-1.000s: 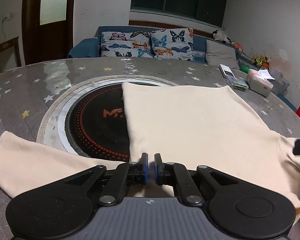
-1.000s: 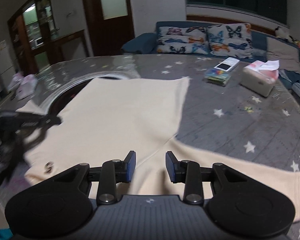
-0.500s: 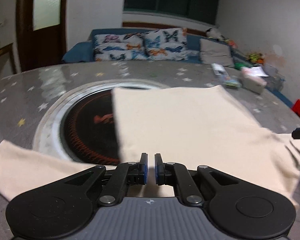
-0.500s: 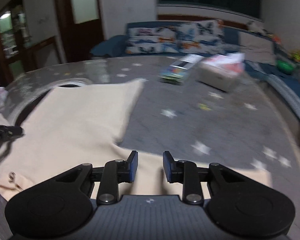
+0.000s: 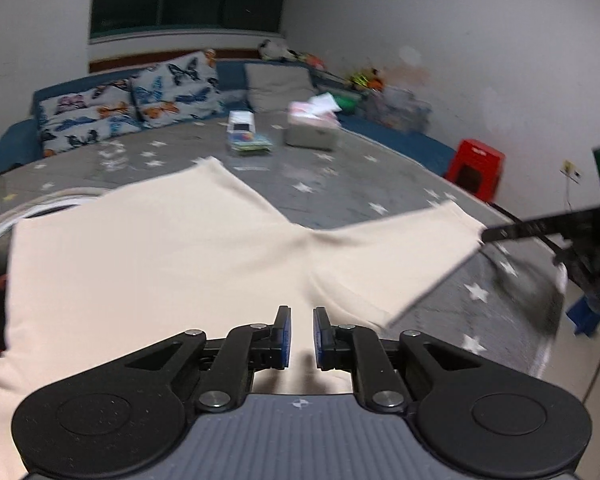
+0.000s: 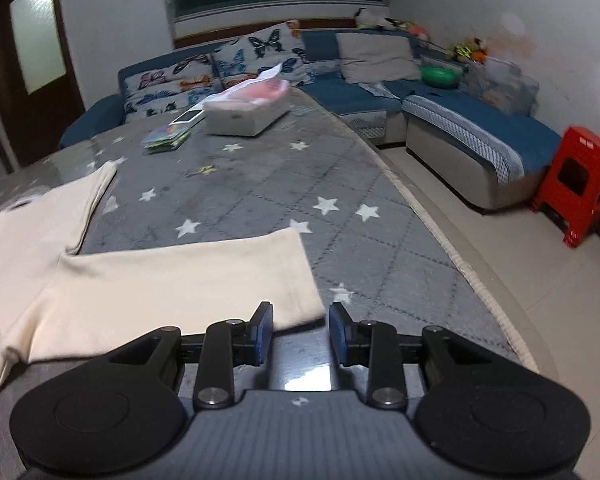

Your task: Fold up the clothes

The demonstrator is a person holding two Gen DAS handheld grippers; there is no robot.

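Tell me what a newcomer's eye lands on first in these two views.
The cream shirt spread flat across the grey star-patterned table dominates both views, one sleeve stretched toward the table's right edge. The right tongs hang open at that sleeve's cuff; the left tongs sit over the shirt's near edge, narrowly parted. A red stool stands out by the wall.

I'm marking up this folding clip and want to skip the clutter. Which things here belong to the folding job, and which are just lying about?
Part of the job:
cream shirt
its right sleeve
left gripper
right gripper

Just lying about:
tissue box
phone
booklets
red stool
butterfly cushions
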